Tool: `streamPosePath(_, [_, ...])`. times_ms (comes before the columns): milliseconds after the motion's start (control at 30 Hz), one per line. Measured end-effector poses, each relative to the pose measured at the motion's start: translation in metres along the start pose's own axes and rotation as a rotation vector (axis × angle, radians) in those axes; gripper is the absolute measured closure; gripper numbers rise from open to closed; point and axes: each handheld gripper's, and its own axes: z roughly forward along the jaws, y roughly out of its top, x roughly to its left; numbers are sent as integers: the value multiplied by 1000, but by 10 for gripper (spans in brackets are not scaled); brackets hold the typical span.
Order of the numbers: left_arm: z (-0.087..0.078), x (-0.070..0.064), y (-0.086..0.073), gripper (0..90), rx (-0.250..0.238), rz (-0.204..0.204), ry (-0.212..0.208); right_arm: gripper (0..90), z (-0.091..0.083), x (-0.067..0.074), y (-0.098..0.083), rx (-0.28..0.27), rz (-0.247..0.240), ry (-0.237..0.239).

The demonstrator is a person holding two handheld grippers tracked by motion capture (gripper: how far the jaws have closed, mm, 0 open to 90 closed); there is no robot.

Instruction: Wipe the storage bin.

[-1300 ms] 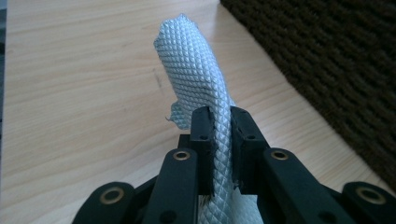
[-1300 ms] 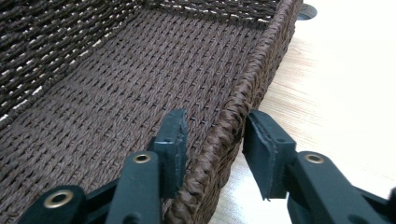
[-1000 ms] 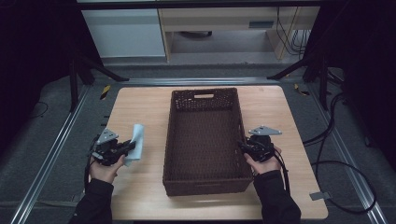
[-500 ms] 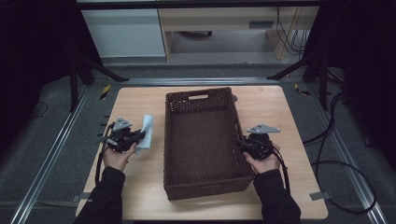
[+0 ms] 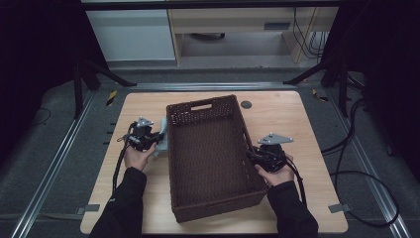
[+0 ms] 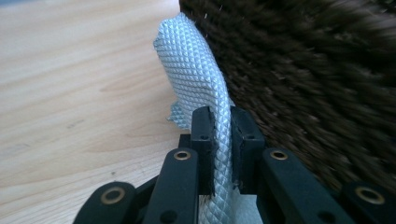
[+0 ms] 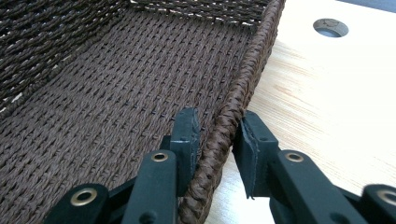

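In the high view, the left gripper [image 5: 148, 137] sits against the outer left wall of the brown wicker basket [image 5: 210, 148], which stands in the middle of the wooden table [image 5: 302, 119]; a white cloth [image 5: 162, 144] shows between them. The right gripper [image 5: 257, 156] is at the basket's right rim.

In the left gripper view, the jaws are narrow, pinching the white cloth [image 6: 196, 79], which stands up just beside the basket wall [image 6: 317, 84].

In the right gripper view, the jaws straddle the basket's braided rim [image 7: 229, 126], one inside and one outside, clamping it.

Overhead cam; two close tool cams
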Motion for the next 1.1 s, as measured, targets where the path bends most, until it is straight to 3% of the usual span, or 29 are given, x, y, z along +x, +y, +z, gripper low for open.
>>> streamPosePath(133, [14, -2, -5, 808, 70, 3, 0, 701, 0, 0, 0, 1, 5, 2])
streamPosePath(200, [15, -2, -6, 809, 77, -1, -5, 701, 0, 0, 0, -1, 3, 2])
streamPosePath(367, [-6, -2, 3, 811, -22, -5, -32, 700, 0, -1, 0, -3, 2, 4])
streamPosePath(533, [-36, -7, 18, 814, -156, 46, -16, 699, 0, -1, -1, -5, 2, 4])
streamPosePath(633, [-44, -7, 26, 814, -179, 47, -20, 699, 0, -1, -1, -6, 2, 3])
streamPosePath(800, [-34, -2, 28, 813, -132, 41, -20, 699, 0, -1, -1, -6, 1, 3])
streamPosePath(967, [-11, -1, 10, 814, -49, 13, -46, 699, 0, -1, -1, -5, 0, 2])
streamPosePath(1100, [1, -4, -8, 813, 51, 31, -41, 699, 0, -1, -1, -4, 0, 1])
